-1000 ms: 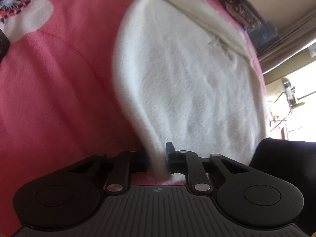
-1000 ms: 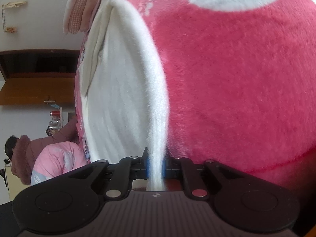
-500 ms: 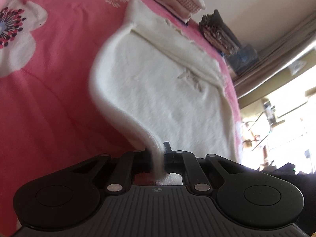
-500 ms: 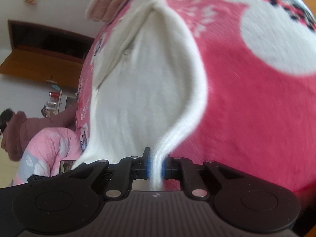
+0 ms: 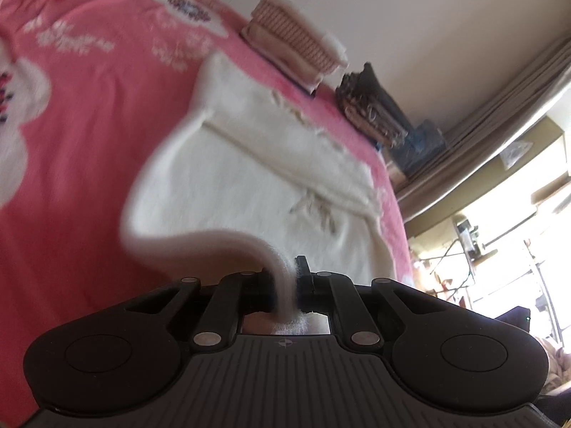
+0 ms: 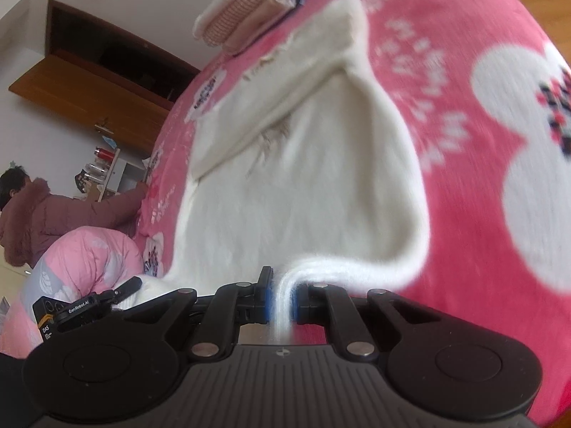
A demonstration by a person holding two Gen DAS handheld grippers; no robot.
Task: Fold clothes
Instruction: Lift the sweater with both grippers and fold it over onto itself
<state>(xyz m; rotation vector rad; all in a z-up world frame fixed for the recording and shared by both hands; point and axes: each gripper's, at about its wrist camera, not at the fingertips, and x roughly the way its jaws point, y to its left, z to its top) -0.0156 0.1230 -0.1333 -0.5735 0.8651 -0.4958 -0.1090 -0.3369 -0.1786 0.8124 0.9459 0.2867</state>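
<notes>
Lettering was readable in one place only: on the left gripper [image 6: 132,285], seen at the lower left of the right wrist view, we read "GenRobot.AI" on its black arm and "DAS" on the small box beside it. The white marks printed on the pink blanket [image 5: 71,185] looked like writing, but they were too blurred for us to read.

Much was hard to make out. The white fleece garment [image 5: 249,185] lay on the blanket and its edges were smeared by motion. A small beige mark on it could have been embroidery; we could not tell. The near hem was hidden behind both gripper bodies. The hands that held the grippers were not visible.

We saw the left gripper [image 5: 287,285] closed on one near corner of the garment, with the cloth pinched between its fingers. The right gripper [image 6: 282,301] was closed on the other near corner, between its blue pads [image 6: 270,301]. Both pointed down and forward over the bed, and both corners were lifted off the blanket.

Folded clothes [image 5: 296,44] sat in a pile just behind the garment. A person in a dark red coat [image 6: 43,214] stood at the far edge of the bed.
</notes>
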